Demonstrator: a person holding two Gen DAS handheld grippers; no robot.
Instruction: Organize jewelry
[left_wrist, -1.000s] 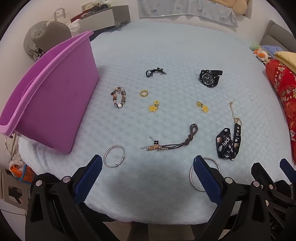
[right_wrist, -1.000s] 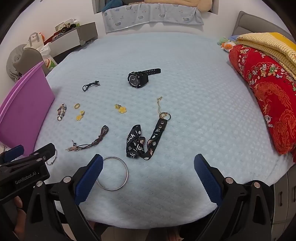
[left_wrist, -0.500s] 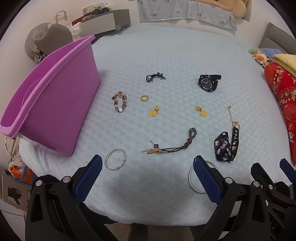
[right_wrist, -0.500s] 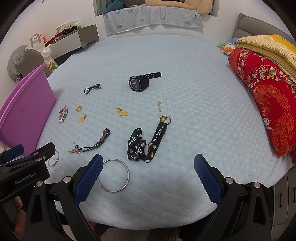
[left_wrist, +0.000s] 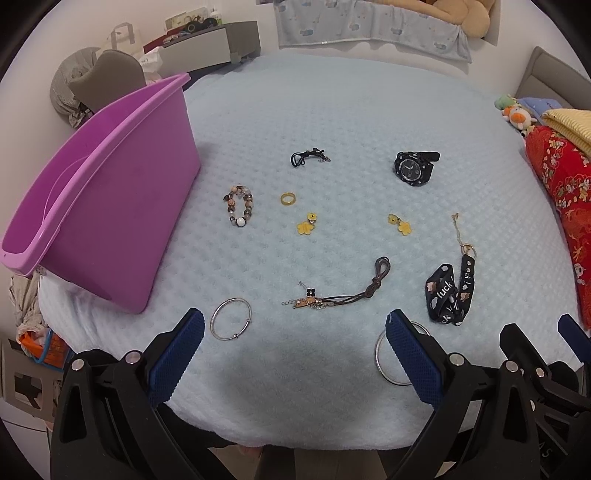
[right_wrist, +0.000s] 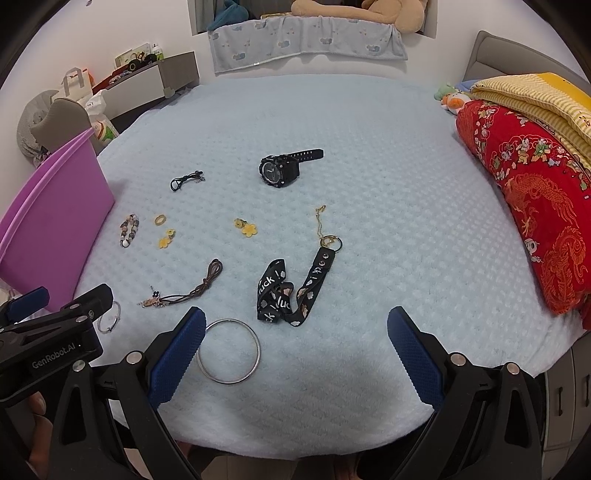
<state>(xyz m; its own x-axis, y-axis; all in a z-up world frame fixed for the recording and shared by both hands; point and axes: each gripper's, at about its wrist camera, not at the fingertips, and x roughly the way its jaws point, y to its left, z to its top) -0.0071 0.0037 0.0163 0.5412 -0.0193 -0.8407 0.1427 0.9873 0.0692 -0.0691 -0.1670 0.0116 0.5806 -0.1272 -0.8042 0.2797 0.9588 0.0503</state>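
Jewelry lies spread on a light blue blanket (left_wrist: 351, 118). A purple bin (left_wrist: 110, 206) stands at the left. I see a black watch (left_wrist: 413, 170), a beaded bracelet (left_wrist: 239, 208), a gold ring (left_wrist: 287, 198), two yellow flower earrings (left_wrist: 306, 224) (left_wrist: 400, 224), a brown cord necklace (left_wrist: 343, 295), a black lanyard (left_wrist: 448, 291), a small silver bangle (left_wrist: 231, 324) and a large silver bangle (right_wrist: 229, 351). My left gripper (left_wrist: 295, 354) is open and empty above the near edge. My right gripper (right_wrist: 295, 354) is open and empty beside it.
A black cord loop (left_wrist: 308, 158) lies at the back. Red and yellow folded quilts (right_wrist: 532, 184) lie along the right side. A grey cabinet (left_wrist: 210, 44) and bags stand beyond the blanket's far left edge. Soft toys (left_wrist: 517, 114) sit at the far right.
Both grippers have drawn back and risen slightly, so the jewelry sits a little farther away in both views. Nothing was picked up or moved.
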